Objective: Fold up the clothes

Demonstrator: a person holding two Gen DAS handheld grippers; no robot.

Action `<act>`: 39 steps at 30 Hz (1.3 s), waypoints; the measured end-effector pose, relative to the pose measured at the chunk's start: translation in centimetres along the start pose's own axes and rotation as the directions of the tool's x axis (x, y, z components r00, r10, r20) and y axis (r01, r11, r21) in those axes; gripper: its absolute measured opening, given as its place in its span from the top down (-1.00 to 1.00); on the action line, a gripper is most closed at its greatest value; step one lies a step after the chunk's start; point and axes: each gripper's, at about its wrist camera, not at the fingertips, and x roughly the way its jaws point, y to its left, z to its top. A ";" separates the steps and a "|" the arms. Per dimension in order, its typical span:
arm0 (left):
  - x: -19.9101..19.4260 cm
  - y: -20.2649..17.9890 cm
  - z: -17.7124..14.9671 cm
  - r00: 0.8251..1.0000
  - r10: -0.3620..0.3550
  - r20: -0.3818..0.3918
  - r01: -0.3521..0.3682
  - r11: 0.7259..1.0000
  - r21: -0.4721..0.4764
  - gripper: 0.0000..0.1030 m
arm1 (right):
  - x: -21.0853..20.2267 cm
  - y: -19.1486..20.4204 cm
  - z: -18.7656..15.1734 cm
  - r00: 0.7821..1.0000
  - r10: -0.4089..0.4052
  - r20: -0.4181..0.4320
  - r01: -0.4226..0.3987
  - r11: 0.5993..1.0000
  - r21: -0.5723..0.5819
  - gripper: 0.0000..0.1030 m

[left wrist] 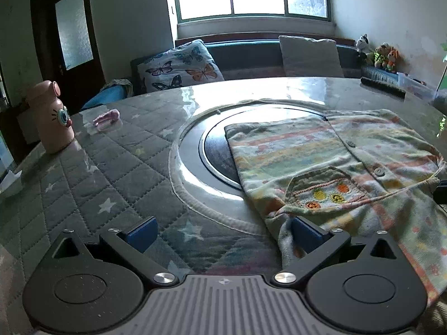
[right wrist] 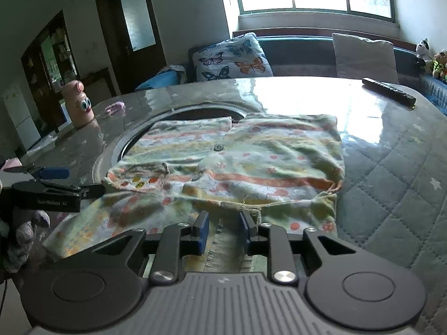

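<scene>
A small striped pastel shirt with buttons and an embroidered pocket lies spread on the table, partly over a round dark inset. In the right wrist view my right gripper sits at the shirt's near edge. Its blue pads stand a little apart, and a ribbed band of the shirt lies flat between them, not pinched. My left gripper is wide open on the shirt's left side. Its right finger touches a bunched bit of fabric, while its left finger rests over the bare table cover. The left gripper also shows at the left edge of the right wrist view.
The table has a grey quilted star cover under a glossy sheet, with a round dark inset. A pink cartoon bottle, a small pink clip and a dark stick-like object stand on it. Behind it is a sofa with cushions.
</scene>
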 end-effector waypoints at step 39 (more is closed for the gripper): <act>-6.5 -1.0 -4.5 0.997 0.030 0.067 -0.041 0.986 0.163 -1.00 | -5.2 2.1 -3.7 0.999 0.038 -0.011 -0.039 0.990 -0.135 0.19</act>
